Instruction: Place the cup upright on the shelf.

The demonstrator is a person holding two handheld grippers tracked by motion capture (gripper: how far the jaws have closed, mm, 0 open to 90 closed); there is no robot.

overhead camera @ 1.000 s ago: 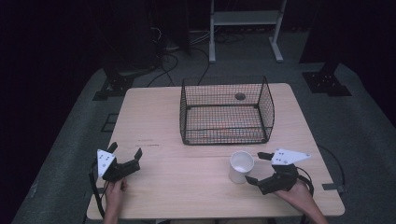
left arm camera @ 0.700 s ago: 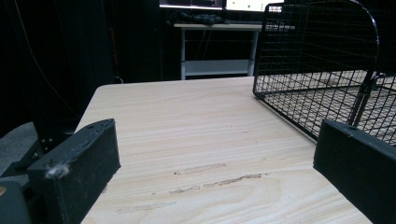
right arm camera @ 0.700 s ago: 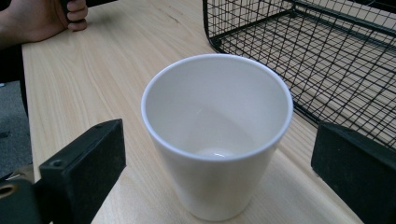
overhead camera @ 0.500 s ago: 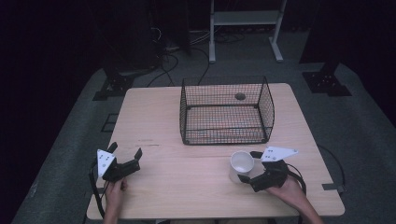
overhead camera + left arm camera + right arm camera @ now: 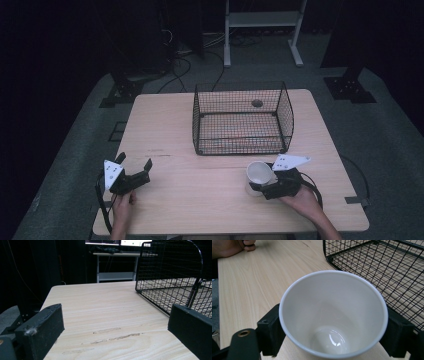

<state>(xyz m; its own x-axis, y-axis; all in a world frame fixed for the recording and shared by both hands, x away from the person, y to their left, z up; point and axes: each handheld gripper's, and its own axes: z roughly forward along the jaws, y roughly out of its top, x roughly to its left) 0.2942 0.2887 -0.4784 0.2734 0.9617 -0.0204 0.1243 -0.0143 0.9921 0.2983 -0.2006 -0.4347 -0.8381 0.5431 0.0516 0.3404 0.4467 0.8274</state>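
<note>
On the near right part of the pale wooden bench [image 5: 200, 200], the right tongs [image 5: 256, 184] have slid in from the right until their black jaws sit either side of the white ceramic cup [image 5: 259, 173], and they have just been closing. In the right gripper view the cup [image 5: 332, 315] stands upright between the jaws, each pressed against its wall, so I take it as gripped. It stands just in front of the black wire basket [image 5: 240, 120], not touching it. That looks like the grasp made and the lift into the basket yet to come. The left tongs [image 5: 134, 165] lie slack and wide apart at the near left, nothing between them, the hand [image 5: 122, 206] resting behind.
</note>
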